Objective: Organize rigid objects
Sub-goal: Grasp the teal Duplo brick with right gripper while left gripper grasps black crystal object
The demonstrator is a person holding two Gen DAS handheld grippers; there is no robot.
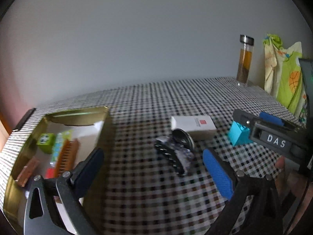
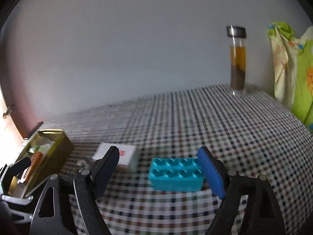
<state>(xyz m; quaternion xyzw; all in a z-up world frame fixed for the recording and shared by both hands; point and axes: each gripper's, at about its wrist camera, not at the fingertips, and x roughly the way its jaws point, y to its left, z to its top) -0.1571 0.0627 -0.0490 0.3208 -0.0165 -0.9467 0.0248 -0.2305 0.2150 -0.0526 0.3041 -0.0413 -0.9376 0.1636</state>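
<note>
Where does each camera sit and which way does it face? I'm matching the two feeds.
Left wrist: on the left gripper, facing the hair clip and gold tin; own open fingers show.
Right wrist: on the right gripper, facing the blue brick; own open fingers show.
Shared: brick, tin, white box, bottle.

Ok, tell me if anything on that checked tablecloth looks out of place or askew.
Loose items lie outside the gold metal tin: a black hair claw clip against a round dark disc, a white cardboard box lying askew, and a turquoise plastic building brick between the open right hand-held gripper fingers. Nothing looks spilled or damaged.
</note>
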